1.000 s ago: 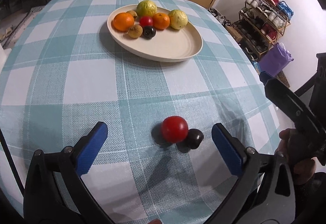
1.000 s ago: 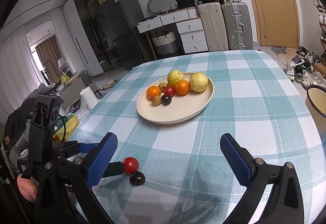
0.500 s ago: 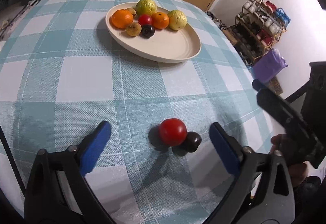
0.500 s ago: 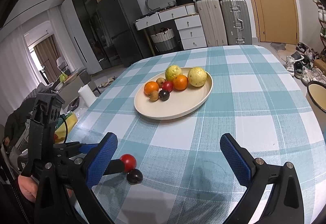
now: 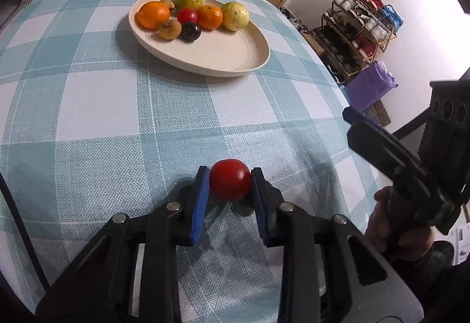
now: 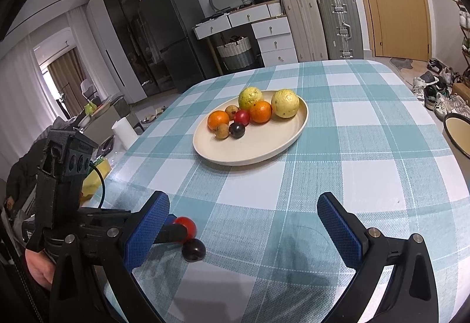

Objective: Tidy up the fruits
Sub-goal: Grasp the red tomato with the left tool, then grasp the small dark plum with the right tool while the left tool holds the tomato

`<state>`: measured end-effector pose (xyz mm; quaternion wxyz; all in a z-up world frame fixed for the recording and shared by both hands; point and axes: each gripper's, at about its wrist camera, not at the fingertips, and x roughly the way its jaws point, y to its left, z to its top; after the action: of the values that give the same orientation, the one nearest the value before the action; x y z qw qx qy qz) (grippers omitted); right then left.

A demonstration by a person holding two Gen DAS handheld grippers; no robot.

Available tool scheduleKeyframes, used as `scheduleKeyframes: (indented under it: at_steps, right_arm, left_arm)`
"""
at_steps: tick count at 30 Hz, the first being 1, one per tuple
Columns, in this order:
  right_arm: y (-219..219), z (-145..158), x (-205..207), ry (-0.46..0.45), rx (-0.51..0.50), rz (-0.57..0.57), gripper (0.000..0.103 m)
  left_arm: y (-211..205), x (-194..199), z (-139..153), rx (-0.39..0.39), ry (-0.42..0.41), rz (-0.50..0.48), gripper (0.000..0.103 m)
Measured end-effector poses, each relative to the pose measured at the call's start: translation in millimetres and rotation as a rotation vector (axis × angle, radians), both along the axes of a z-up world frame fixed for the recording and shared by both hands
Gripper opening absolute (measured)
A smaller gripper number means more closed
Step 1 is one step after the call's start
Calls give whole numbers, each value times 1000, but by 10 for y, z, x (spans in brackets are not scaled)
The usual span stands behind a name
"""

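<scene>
Checked cloth [image 5: 102, 105] — your left claw [image 5: 230, 183] clamps the tomato [image 5: 230, 179]; right claw [image 6: 243, 232] gapes empty. Seven fruits on plate [image 5: 235, 58]; tomato and plum [image 6: 193, 249] remain.

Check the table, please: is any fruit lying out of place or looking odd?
Yes. Two fruits are off the plate: the red tomato, clamped in the left gripper, and a small dark fruit on the cloth beside it. Nothing looks spilled or damaged.
</scene>
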<state>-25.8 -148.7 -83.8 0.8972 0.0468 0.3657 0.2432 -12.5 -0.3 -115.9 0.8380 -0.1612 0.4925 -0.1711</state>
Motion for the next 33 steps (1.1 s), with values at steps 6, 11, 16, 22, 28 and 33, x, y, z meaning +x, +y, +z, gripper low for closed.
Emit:
scheduleKeyframes:
  at_steps: [6,11,16,22,28,33]
  right_arm:
    - [42,-52,-39,25,9,30,103]
    - [130,-141,-76,64,12,67,103]
    - [242,-200,-121,82,-1,103,103]
    - [413,-281,-157,81,-65,140,94]
    - [586,-385,-146,124,-118,193,73]
    - [685,-471,-135,149,-157,219,54]
  left_arm:
    - [159,-9,97,-16,-23,35,25]
    - [327,-26,218,-22,-48,67,25]
    - [598,-61,388,-25,-95,114,25]
    - [891,-114,544,-21,-142,169,25]
    - [1042,-165,604,-28,-164,186,25]
    - [1040,-173,507,-57,-139,173,25]
